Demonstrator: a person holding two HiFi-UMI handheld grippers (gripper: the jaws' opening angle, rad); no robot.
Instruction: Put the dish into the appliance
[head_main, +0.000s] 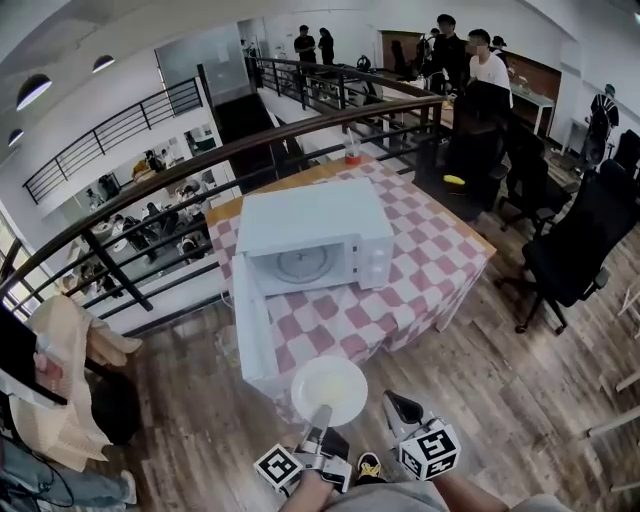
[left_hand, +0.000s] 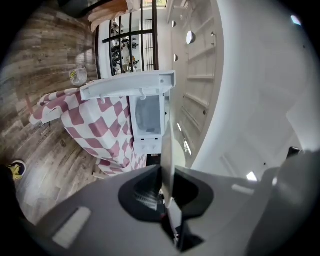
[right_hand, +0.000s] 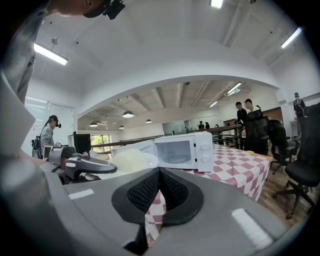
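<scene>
Two grippers show at the bottom of the head view, each with one marker cube. The left gripper (head_main: 318, 418) has its fingers clamped on the near rim of the one dish (head_main: 328, 390), a white round plate. In the left gripper view the plate appears edge-on between the pads. The dish is held in the air off the near side of the worktop (head_main: 430, 250), just beside the outer end of the door (head_main: 252, 330). The right gripper (head_main: 400, 408) is just right of the dish and apart from it, with its fingers together and nothing between them.

One white microwave (head_main: 315, 235) stands on the worktop's red-and-white checked cloth. Its single door is swung wide open toward the person, and one round turntable (head_main: 303, 262) shows inside. Two knobs (right_hand: 203, 147) sit one above the other on its front panel. One cup (head_main: 352, 152) stands at the worktop's far edge, well apart from the microwave.
</scene>
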